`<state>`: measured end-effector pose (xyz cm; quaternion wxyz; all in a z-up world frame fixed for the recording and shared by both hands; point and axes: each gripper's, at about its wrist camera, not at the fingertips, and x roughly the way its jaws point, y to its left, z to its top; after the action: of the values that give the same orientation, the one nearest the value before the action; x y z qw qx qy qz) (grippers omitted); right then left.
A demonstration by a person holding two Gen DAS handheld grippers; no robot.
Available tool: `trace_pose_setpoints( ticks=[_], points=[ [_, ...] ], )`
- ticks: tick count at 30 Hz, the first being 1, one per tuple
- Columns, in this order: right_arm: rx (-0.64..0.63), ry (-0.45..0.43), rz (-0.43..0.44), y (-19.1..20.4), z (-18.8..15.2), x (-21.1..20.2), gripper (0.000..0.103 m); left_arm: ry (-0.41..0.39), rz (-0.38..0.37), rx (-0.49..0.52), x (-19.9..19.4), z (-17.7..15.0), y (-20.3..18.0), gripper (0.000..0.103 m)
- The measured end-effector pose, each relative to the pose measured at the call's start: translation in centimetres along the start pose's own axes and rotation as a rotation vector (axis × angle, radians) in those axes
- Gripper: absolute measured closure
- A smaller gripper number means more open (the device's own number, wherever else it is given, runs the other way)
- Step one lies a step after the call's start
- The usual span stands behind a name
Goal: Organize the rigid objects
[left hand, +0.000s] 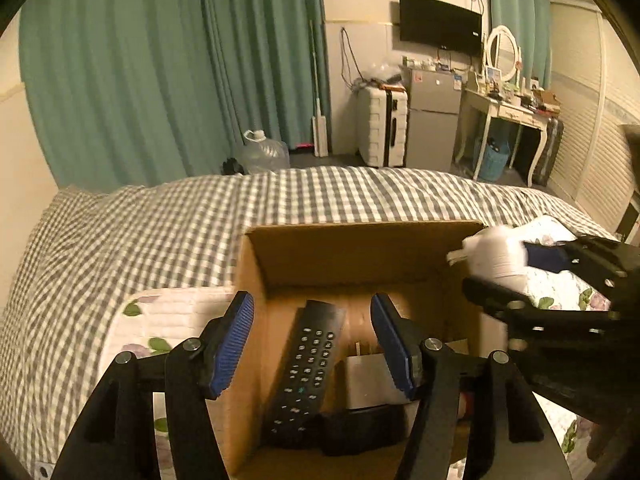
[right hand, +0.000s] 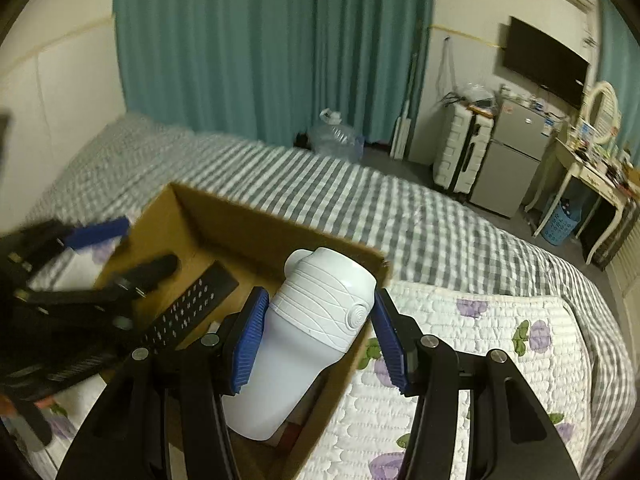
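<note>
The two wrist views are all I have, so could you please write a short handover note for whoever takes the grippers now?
Left gripper: open and empty, poised over the brown cardboard box on the bed.
Right gripper: closed on the white ribbed plastic bottle, held tilted over the box's right side.
In the box: the black remote control with white buttons, leaning on end, plus a flat white item and a dark item that I cannot identify.
Done: the remote is boxed.
Left: lower the bottle into the box and release it. No other loose objects are visible on the white floral quilt.
</note>
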<state>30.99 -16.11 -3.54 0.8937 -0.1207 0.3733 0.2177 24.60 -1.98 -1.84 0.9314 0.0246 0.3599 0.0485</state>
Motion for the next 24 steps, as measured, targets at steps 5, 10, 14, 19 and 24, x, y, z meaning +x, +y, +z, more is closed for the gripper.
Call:
trace_pose_setpoints(
  ticks=[5, 10, 14, 19, 24],
  points=[
    [-0.052, 0.077, -0.029, 1.4, 0.0, 3.2, 0.05, -0.012, 0.021, -0.012, -0.2, -0.3, 0.7, 0.038],
    [-0.013, 0.019, -0.034, 1.8, 0.1, 3.8, 0.02, -0.013, 0.018, -0.031, 0.3, -1.1, 1.2, 0.038],
    [0.017, -0.024, -0.039, 1.5, 0.6, 3.1, 0.02, -0.019, 0.029, -0.031, 0.6, -1.3, 1.2, 0.037],
    [0.081, -0.085, -0.047, 0.2, 0.9, 1.1, 0.02, -0.062, 0.052, -0.011, 0.0, -0.7, 0.7, 0.036],
    [0.104, -0.179, -0.101, -0.7, 0.7, -3.5, 0.01, -0.125, 0.051, -0.004, -2.4, 0.2, -0.2, 0.036]
  ],
)
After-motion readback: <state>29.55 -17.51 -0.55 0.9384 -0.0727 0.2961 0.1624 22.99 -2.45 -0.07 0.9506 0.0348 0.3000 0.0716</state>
